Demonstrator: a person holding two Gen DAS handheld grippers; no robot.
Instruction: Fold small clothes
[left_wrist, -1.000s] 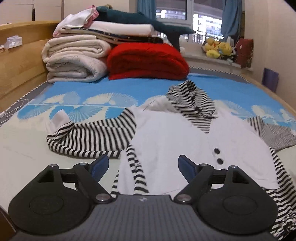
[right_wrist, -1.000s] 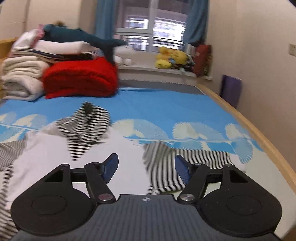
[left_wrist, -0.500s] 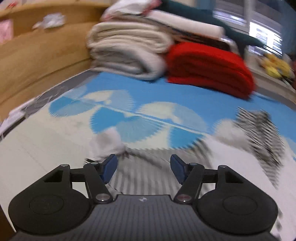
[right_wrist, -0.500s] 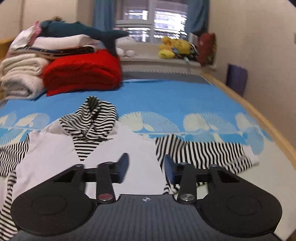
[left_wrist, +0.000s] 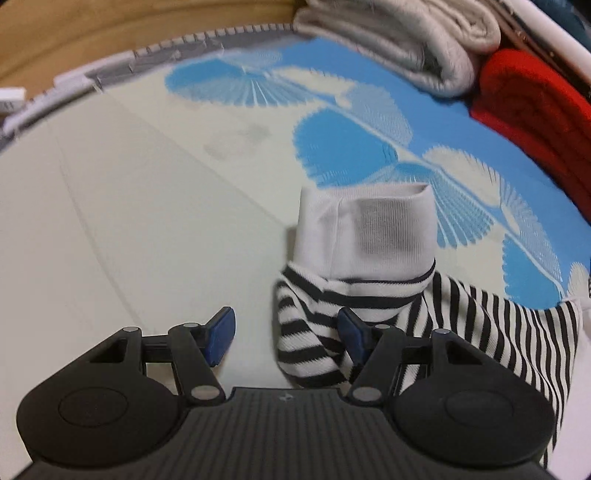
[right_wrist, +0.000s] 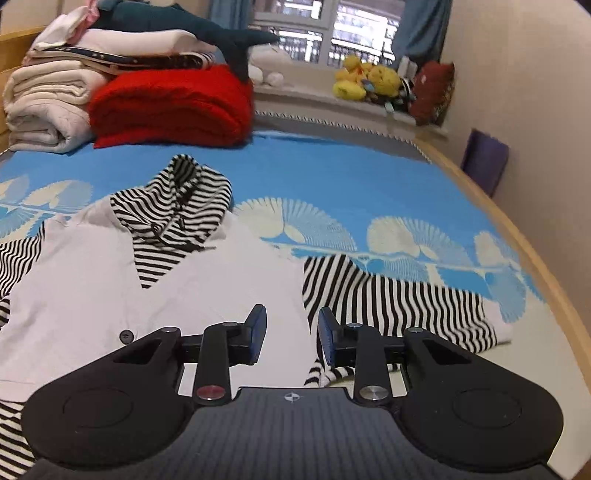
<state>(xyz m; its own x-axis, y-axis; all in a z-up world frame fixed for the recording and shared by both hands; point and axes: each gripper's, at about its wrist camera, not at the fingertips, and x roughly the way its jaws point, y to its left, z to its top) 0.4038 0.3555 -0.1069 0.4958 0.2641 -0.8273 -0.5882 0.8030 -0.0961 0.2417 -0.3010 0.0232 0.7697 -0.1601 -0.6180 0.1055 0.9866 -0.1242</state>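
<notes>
A small white hooded top (right_wrist: 207, 291) lies spread on the bed, with a black-and-white striped hood (right_wrist: 177, 199) and striped sleeves. My left gripper (left_wrist: 285, 334) points down over the left striped sleeve (left_wrist: 310, 332), just behind its white cuff (left_wrist: 365, 232). Its jaws are closing with the sleeve between them. The right pad (left_wrist: 349, 334) is at the cloth and the left pad (left_wrist: 221, 332) stands apart from it. My right gripper (right_wrist: 291, 332) hovers over the top's right side beside the right sleeve (right_wrist: 391, 299), jaws narrowed with a gap and nothing pinched.
Folded cream blankets (right_wrist: 44, 99) and a red blanket (right_wrist: 170, 105) are stacked at the head of the bed, under a dark plush shark (right_wrist: 207, 29). Yellow plush toys (right_wrist: 365, 81) sit on the windowsill. The wooden bed rail (right_wrist: 532, 258) runs along the right.
My left gripper swung left from the top's body to the left sleeve's cuff and tipped downward, jaws narrowing. My right gripper's jaws narrowed a lot and it crept forward over the top.
</notes>
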